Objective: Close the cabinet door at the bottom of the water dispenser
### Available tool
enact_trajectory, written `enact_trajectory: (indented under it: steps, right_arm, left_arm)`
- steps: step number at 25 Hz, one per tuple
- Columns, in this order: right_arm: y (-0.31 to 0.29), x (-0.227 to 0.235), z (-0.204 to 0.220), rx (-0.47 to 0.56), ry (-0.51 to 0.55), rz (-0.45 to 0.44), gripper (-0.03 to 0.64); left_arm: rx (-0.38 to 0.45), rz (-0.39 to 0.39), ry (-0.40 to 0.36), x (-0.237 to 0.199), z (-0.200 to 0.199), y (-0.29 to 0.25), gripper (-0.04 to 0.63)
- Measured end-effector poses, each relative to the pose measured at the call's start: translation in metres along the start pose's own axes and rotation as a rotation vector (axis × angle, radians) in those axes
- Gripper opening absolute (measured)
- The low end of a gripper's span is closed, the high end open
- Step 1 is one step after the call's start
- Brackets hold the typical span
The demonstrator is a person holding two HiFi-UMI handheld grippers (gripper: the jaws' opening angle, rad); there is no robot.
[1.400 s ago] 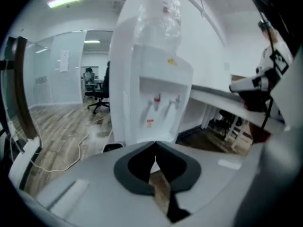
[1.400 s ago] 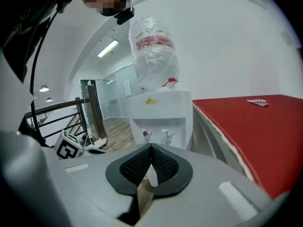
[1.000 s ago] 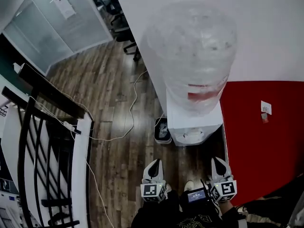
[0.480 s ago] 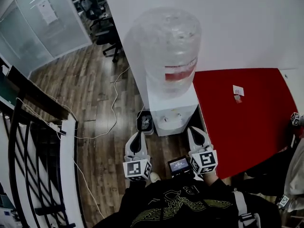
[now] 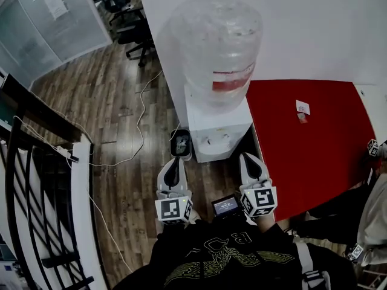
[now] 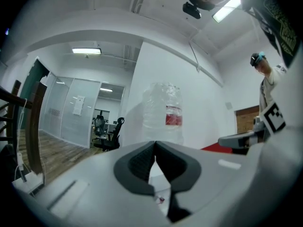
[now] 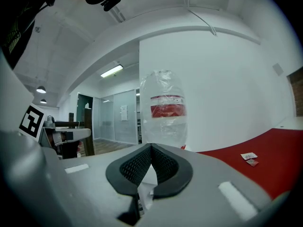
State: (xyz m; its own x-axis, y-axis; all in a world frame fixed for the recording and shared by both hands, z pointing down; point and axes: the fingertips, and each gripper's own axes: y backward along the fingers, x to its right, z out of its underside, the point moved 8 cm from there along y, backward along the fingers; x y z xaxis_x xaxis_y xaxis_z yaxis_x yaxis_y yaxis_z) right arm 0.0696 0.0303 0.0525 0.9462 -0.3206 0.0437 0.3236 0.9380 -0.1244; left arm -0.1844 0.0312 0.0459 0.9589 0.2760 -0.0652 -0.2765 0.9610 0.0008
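Railing: Far to the left of the left tongs [image 5: 175,165] we see a black railing [image 5: 36,180] standing on a wooden floor [image 5: 121,95].
Cable: A white cable [image 5: 140,122] winds over the floor, ahead of the left tongs and to their left.
Left tongs: We hold them with the marker cube toward our body and the tips aimed at the foot of the water dispenser [image 5: 217,135]. Their own view shows the two dark pads pressed together at the tip, with nothing between them.
Bin: A small dark-rimmed bin [image 5: 181,144] sits on the floor just ahead of the left tongs' tips, just beside the dispenser's left side.
Water dispenser: The white body stands straight ahead, between the lines of the two tongs. It carries a large clear bottle [image 5: 216,41] with a red label.
Cabinet door: It belongs low on the dispenser's front, which faces both tongs. From above the dispenser's top hides it, so we cannot tell whether it is open or closed.
Screen: A small lit screen [image 5: 226,205] sits between the two tongs, close to our body.
Right tongs [image 5: 248,160]: They point the same way as the left pair, at the dispenser's right front corner. Their pads are also pressed together, pinching nothing.
Red surface: A broad red surface [image 5: 314,156] lies to the right of the right tongs, with a small white item [image 5: 302,107] on it.
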Motion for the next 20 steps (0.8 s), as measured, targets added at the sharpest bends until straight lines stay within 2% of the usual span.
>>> enact_trajectory:
  steps: [20]
  right_arm:
    - [-0.0024, 0.0029, -0.0031, 0.017, 0.001, 0.022, -0.003]
  left_arm:
    - [-0.001, 0.03, -0.012, 0.0006, -0.0021, -0.0042, 0.008]
